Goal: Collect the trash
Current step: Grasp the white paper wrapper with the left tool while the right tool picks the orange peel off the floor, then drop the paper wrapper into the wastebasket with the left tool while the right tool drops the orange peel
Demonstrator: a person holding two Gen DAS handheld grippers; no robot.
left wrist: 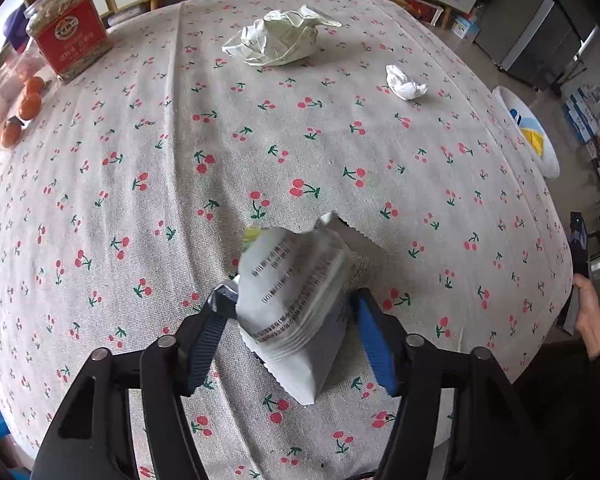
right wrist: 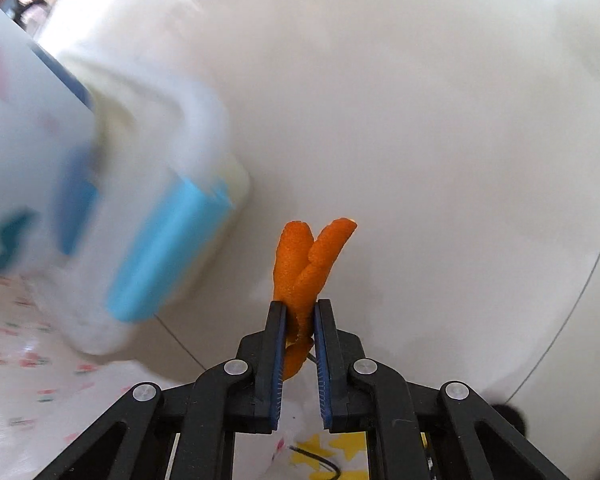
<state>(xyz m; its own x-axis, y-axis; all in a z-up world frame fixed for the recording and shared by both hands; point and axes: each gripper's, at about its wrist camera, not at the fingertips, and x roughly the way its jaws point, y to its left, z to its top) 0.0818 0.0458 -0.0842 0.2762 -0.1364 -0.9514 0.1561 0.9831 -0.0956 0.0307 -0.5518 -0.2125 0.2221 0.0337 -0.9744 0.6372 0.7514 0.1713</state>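
Left gripper [left wrist: 292, 316]: jaws spread around a white snack wrapper [left wrist: 296, 304], pads beside its edges; cannot tell if they grip or merely bracket it. Wrapper sits on the cherry-print tablecloth [left wrist: 140, 200] at 6 o'clock. Risk: the slick, springy foil may squirt out as the jaws come together, or the cloth gets snagged. Crumpled paper [left wrist: 280, 38] at 12 o'clock, tissue wad [left wrist: 406, 82] at 1 o'clock, both uncollected. White bin [left wrist: 534, 136] at 3 o'clock, off the table, holds blue and yellow scraps.

Right gripper [right wrist: 300, 312]: jaws pinching an orange peel [right wrist: 306, 264], thin hold near its base. View badly motion-blurred; a fast swing could fling the peel short of the bin. Blurred white-and-blue container [right wrist: 100, 200] at 9 o'clock; contents unreadable.
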